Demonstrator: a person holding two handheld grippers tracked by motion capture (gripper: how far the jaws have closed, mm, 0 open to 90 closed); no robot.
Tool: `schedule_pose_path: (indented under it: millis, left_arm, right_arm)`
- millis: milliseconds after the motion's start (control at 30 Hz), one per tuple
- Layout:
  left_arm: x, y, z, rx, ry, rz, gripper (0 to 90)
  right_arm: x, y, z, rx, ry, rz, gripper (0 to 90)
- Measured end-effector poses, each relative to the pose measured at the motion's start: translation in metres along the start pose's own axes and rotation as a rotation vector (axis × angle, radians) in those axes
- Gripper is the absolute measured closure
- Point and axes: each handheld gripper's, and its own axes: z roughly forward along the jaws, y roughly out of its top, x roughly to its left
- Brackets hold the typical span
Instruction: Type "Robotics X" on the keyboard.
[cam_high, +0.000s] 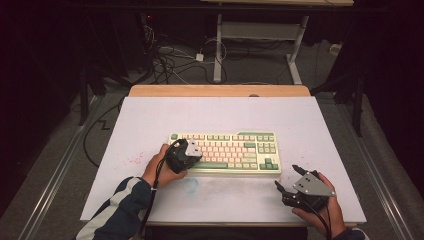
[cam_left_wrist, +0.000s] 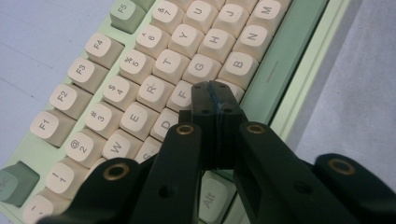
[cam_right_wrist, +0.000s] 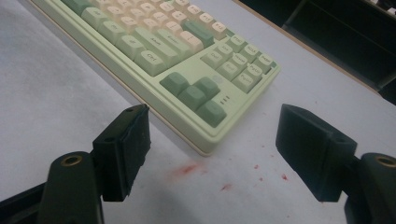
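Observation:
A pale green keyboard (cam_high: 225, 151) with cream and green keys lies in the middle of the white table. My left gripper (cam_high: 192, 155) rests over its left part, jaws shut with nothing between them. In the left gripper view the closed tips (cam_left_wrist: 215, 95) press down among the cream keys (cam_left_wrist: 154, 88), near F and G and beside the green space bar (cam_left_wrist: 275, 70). My right gripper (cam_high: 289, 179) hovers open above the table at the front right, off the keyboard's right corner (cam_right_wrist: 210, 135). Its two pads (cam_right_wrist: 128, 140) stand wide apart, with only table between them.
The white table cover (cam_high: 150, 120) has red specks (cam_right_wrist: 191, 169) near the keyboard's corners and a faint blue mark (cam_high: 191, 185) at the front. A wooden edge (cam_high: 220, 90) runs along the back. Cables (cam_high: 170, 60) and desk legs are on the floor beyond.

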Motion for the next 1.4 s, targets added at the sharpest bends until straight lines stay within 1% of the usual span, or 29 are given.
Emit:
schedule_pose_path:
  millis: [67, 133, 200, 300, 433, 567, 867, 933, 1033, 1100, 1300, 1333, 1400]
  left_arm:
    - [0.000, 0.000, -0.001, -0.002, -0.001, 0.005, 86.8]
    - [-0.001, 0.001, -0.003, -0.019, -0.002, 0.006, 86.9]
    - [-0.002, 0.002, -0.005, -0.023, 0.005, 0.019, 86.7]
    - [-0.002, 0.002, -0.006, -0.023, 0.004, 0.016, 86.5]
    - [-0.002, 0.003, -0.010, -0.038, -0.003, 0.007, 86.5]
    - [-0.002, 0.001, -0.012, -0.037, -0.004, 0.010, 86.4]
    - [0.003, 0.001, -0.014, -0.040, 0.008, 0.007, 86.2]
    - [0.005, 0.001, -0.014, -0.041, 0.020, 0.011, 86.2]
    - [0.010, 0.002, -0.015, -0.045, 0.031, 0.006, 86.2]
    - [0.014, 0.002, -0.015, -0.046, 0.041, -0.006, 86.1]
    - [0.027, 0.003, -0.017, -0.057, 0.082, -0.014, 86.1]
    - [0.030, 0.003, -0.017, -0.058, 0.090, -0.017, 86.1]
    - [0.033, 0.004, -0.017, -0.064, 0.091, -0.036, 86.1]
  right_arm:
    - [0.000, 0.000, 0.000, 0.001, 0.001, -0.001, 26.8]
    - [0.000, 0.000, 0.000, 0.000, 0.001, -0.002, 26.8]
    - [0.000, 0.000, 0.000, 0.002, -0.001, 0.000, 26.8]
    - [-0.001, 0.000, 0.000, 0.002, -0.001, 0.000, 26.8]
    - [-0.001, 0.000, 0.000, -0.003, -0.004, 0.001, 26.8]
    - [-0.001, 0.000, -0.001, -0.004, -0.006, 0.003, 26.8]
    - [-0.001, 0.000, -0.001, -0.007, -0.005, 0.003, 26.8]
    - [-0.001, 0.000, -0.001, -0.008, -0.005, 0.002, 26.7]
    - [-0.001, 0.000, -0.001, -0.008, -0.005, 0.002, 26.7]
    - [-0.001, 0.000, -0.001, -0.005, -0.005, 0.001, 26.7]
    - [-0.001, 0.000, 0.000, -0.003, -0.002, -0.001, 26.7]
    - [-0.001, 0.000, 0.000, -0.001, -0.002, -0.001, 26.6]
    - [-0.001, 0.000, 0.000, -0.003, 0.002, -0.002, 26.7]
